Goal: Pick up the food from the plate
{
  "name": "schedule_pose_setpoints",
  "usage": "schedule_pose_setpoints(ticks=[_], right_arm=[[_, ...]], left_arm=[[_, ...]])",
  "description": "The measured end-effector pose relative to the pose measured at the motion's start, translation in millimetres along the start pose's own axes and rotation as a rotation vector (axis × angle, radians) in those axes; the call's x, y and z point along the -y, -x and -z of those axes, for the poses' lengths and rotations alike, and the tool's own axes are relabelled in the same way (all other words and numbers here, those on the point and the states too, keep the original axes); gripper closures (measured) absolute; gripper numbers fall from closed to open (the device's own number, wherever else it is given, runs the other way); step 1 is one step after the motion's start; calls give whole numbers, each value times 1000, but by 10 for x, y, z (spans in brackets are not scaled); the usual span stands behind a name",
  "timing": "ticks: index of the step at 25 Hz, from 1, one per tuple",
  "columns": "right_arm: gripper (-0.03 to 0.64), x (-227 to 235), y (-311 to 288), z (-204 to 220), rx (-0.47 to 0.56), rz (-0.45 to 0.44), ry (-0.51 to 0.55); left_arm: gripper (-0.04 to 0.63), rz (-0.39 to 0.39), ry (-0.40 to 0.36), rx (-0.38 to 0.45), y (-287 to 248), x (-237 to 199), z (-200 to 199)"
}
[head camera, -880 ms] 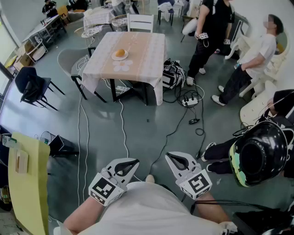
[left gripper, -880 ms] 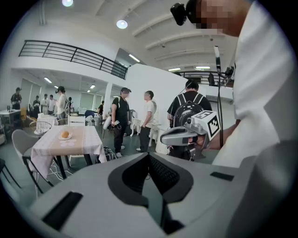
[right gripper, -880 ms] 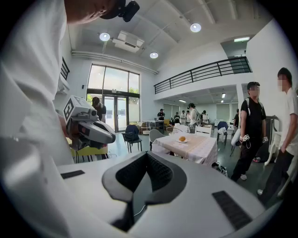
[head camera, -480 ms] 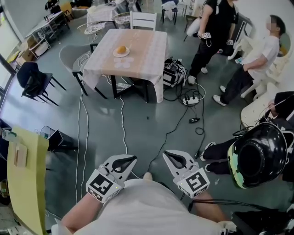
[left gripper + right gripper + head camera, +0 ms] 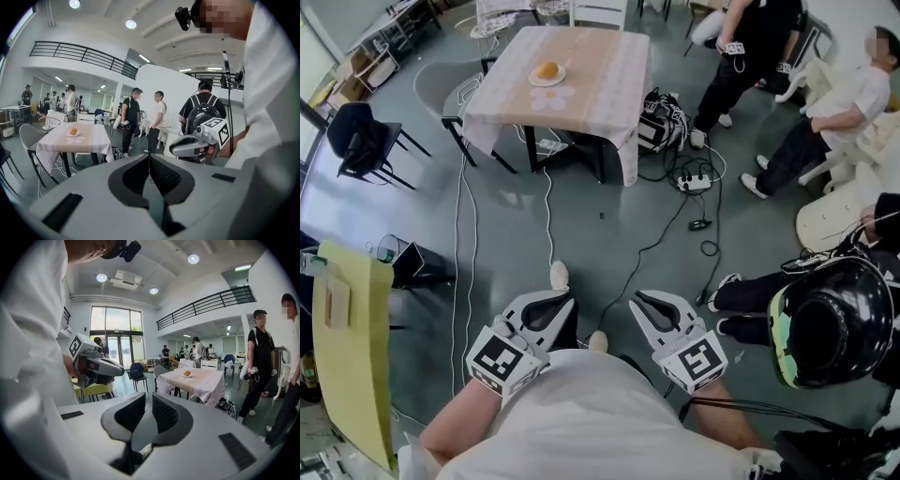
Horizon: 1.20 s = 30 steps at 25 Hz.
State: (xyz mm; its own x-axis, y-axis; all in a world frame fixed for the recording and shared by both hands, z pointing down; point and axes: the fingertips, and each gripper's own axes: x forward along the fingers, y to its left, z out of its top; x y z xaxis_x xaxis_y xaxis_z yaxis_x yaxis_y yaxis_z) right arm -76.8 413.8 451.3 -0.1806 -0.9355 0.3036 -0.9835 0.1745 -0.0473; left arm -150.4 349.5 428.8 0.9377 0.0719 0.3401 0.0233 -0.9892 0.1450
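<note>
Food (image 5: 547,69) is far from both tools. The left hand-held gripper (image 5: 549,302) and right hand-held gripper (image 5: 649,302) are closed on nothing, held at the person's waist. Toward 12 o'clock, well apart, the food sits on a plate (image 5: 534,81) on the worktop (image 5: 605,84). Cables (image 5: 548,220) cross the floor between, so a foot could snag 1 while walking, and the jaws need spreading first.

Grey floor (image 5: 506,253), table (image 5: 595,80), seemingly draped chair (image 5: 358,150)

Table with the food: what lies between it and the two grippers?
Mostly bare grey floor crossed by loose cables, as the head view shows.
</note>
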Motion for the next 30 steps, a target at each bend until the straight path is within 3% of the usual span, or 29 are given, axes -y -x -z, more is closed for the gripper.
schedule_pose_setpoints(ticks=[3, 9, 13, 16, 21, 26, 30], right_arm=[[529, 218, -221, 7, -20, 12, -6], [518, 814, -930, -241, -95, 59, 4], [515, 1302, -1616, -636, -119, 62, 73], [505, 1579, -2184, -874, -123, 51, 120], [485, 1962, -2953, -1162, -127, -14, 172], [463, 2480, -3753, -1271, -155, -111, 231], [442, 2973, -4474, -1307, -181, -197, 316]], left_arm=[[563, 11, 31, 21, -192, -300, -54], [543, 59, 100, 47, -575, -1310, -363], [541, 52, 75, 89, -693, -2057, -807], [538, 43, 56, 70, -702, -2595, -887], [523, -22, 66, 83, -709, -3251, -1075], [514, -136, 153, 121, -759, -3816, -1149], [509, -234, 173, 111, -857, -4259, -1180]])
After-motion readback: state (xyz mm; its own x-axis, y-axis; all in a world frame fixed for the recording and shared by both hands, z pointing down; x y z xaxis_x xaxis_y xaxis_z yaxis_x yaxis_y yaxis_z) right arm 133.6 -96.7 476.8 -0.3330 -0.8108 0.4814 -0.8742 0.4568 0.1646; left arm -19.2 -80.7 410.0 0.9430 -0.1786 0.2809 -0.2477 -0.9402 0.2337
